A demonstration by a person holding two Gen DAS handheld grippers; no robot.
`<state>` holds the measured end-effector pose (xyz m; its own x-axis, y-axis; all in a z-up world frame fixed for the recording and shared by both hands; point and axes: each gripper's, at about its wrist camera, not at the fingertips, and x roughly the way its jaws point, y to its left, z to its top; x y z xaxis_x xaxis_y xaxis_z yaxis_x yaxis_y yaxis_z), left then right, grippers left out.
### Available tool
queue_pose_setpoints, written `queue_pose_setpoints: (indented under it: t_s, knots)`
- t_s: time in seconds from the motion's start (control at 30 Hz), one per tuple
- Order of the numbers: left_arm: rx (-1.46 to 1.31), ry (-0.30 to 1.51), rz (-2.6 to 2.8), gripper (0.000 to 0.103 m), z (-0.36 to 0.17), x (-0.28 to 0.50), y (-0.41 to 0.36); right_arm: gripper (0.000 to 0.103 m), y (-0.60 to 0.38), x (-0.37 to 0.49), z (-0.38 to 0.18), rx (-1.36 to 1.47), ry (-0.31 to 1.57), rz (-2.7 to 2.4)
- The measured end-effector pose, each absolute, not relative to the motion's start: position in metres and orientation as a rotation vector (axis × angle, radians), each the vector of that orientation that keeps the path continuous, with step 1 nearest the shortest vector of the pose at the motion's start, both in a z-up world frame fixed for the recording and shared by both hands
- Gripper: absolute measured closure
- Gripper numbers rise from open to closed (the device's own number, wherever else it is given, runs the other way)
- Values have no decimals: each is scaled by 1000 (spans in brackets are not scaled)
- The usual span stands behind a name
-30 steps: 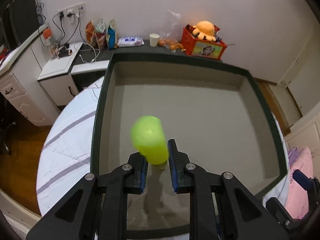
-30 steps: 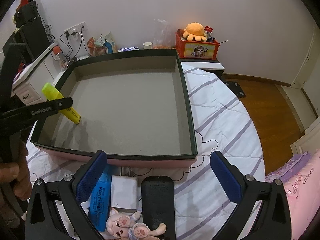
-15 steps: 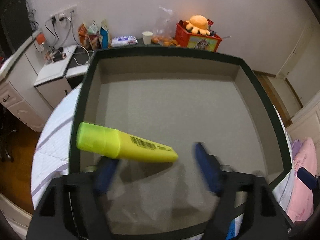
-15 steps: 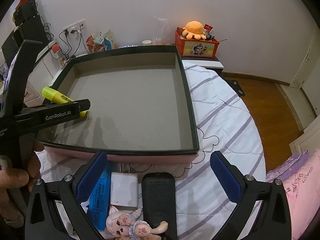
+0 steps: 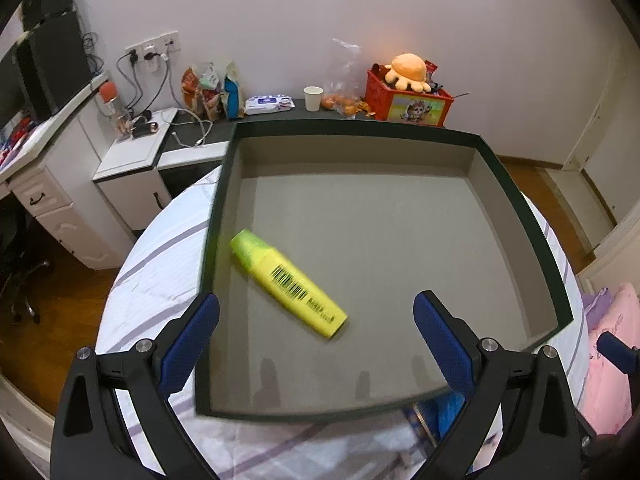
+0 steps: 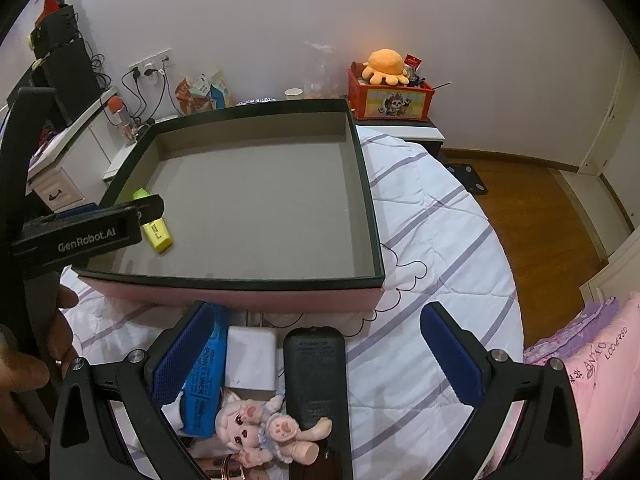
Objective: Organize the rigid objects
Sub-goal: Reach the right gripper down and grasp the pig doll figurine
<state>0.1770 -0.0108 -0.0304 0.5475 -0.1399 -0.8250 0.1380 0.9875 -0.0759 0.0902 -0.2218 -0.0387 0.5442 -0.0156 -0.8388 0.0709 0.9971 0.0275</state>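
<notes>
Over the box (image 5: 516, 216), through the left wrist camera, my left hand-held gripper (image 5: 316, 340) now stands wide with nothing in it; a second ago it pinched the highlighter (image 5: 288, 284), which has dropped and lies flat on the box floor near the left wall. I judge that item placed

From the right wrist camera, my right hand-held gripper (image 6: 316, 360) hangs wide and empty over the bed (image 6: 432, 240), above the remote (image 6: 316, 376), charger (image 6: 251, 358), blue pack (image 6: 202, 388) and doll (image 6: 256, 424), waiting outside the box

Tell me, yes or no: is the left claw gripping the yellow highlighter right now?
No. The left claw is wide open, and the yellow highlighter lies flat on the floor of the box, touching neither finger.
</notes>
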Motion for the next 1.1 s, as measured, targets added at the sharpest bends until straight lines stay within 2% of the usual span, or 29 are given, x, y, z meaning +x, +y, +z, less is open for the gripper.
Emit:
queue_pose_setpoints:
  t_s: [0.63, 1.1]
  knots:
    - [-4, 978, -83, 4, -28, 50, 13, 0, -230, 34, -46, 53, 1026, -49]
    - [-12, 983, -92, 4, -23, 25, 8, 0, -225, 16, -64, 39, 1051, 38]
